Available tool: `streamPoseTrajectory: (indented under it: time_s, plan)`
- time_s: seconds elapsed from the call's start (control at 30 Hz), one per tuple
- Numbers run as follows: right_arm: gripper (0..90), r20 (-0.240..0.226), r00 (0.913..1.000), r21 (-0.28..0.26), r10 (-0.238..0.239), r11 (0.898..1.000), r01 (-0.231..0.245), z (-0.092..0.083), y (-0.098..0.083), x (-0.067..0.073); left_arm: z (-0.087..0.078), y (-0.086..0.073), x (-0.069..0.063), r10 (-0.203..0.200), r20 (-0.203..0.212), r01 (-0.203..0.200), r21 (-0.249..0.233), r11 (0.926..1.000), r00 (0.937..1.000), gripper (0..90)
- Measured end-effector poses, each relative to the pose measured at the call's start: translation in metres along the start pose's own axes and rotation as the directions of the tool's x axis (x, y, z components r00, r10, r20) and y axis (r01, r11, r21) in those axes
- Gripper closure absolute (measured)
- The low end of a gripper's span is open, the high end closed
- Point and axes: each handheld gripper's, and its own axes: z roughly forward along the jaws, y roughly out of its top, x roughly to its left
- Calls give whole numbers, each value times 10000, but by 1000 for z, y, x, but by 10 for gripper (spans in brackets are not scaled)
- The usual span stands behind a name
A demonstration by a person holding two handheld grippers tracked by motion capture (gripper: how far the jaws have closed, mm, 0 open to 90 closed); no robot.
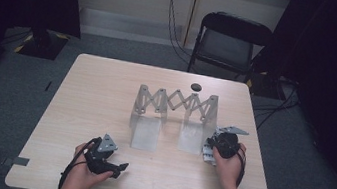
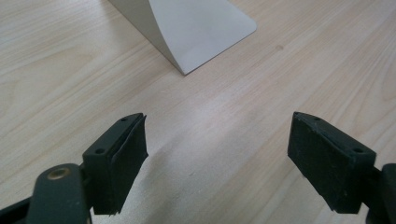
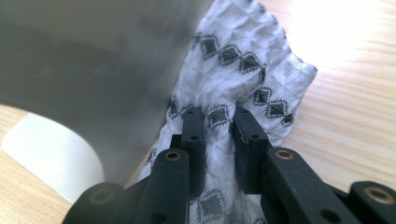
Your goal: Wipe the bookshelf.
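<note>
1. Left gripper (image 1: 112, 167): held in the person's left hand (image 1: 78, 174) at the near left of the table (image 1: 101, 89). In the left gripper view its jaws stand wide apart with only bare wood between them; nothing held.
2. Right gripper (image 1: 213, 149): held in the right hand (image 1: 228, 165) at the near right of the table, pointing down at the tabletop.
3. Right gripper view: the two black jaws are drawn narrow and pinch a bunched fold of the cloth (image 3: 243, 79) between the pads. The cloth is white with a raised weave and small black diamond motifs.
4. Cloth position: it lies crumpled on the wood, right against the right foot (image 1: 191, 138) of the white rack (image 1: 175, 103). In the high view just a small pale patch (image 1: 208, 153) shows under the gripper, probably the same cloth; too small to be sure of its outline.
5. Rack: white accordion lattice standing upright mid-table on two curved white feet. The left foot (image 2: 196, 32) lies ahead of the left gripper, apart from it.
6. Small dark round object (image 1: 196, 87) on the table behind the rack; identity unclear.
7. Beyond the table: black folding chair (image 1: 230, 40) by the wall.
</note>
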Motion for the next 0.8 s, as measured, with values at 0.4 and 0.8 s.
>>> streamPoseTrajectory:
  time_s: [0.4,0.8]
  plan:
    - [753,478,9980,-203,418,9990,-408,-3,4,-24,2,-1,2,-81,34,81,75,9999,10000,196]
    - [666,716,9963,-280,485,9985,-466,-1,8,-32,1,-1,2,-114,45,114,15,9999,9999,196]
